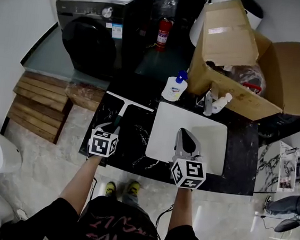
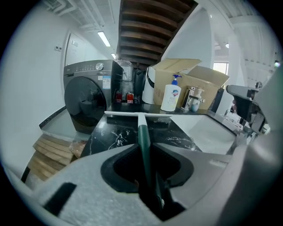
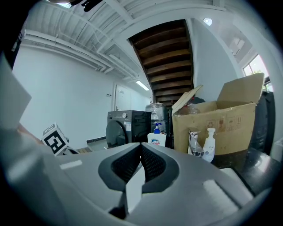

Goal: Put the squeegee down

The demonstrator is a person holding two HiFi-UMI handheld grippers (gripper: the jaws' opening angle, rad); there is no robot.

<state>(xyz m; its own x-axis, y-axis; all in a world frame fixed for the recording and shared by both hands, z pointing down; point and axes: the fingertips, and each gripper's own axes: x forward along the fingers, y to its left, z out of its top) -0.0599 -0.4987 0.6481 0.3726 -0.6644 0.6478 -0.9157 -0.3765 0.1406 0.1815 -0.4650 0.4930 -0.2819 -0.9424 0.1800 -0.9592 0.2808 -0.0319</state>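
The squeegee (image 1: pixel 122 114) has a white blade and a dark green handle. My left gripper (image 1: pixel 111 131) is shut on the handle, with the blade pointing away toward the far side of the black marble counter (image 1: pixel 131 141). In the left gripper view the handle (image 2: pixel 143 137) runs out between the jaws to the blade (image 2: pixel 138 114), which is low over the counter; I cannot tell whether it touches. My right gripper (image 1: pixel 186 137) hovers over the white sink (image 1: pixel 213 150). Its jaws meet at the tips (image 3: pixel 140 150) with nothing between them.
A soap pump bottle (image 1: pixel 174 87) and a faucet (image 1: pixel 209 103) stand behind the sink. An open cardboard box (image 1: pixel 242 57) fills the back right. A black washing machine (image 1: pixel 104 27), a red fire extinguisher (image 1: pixel 163 32) and a wooden pallet (image 1: pixel 37 105) lie beyond and left of the counter.
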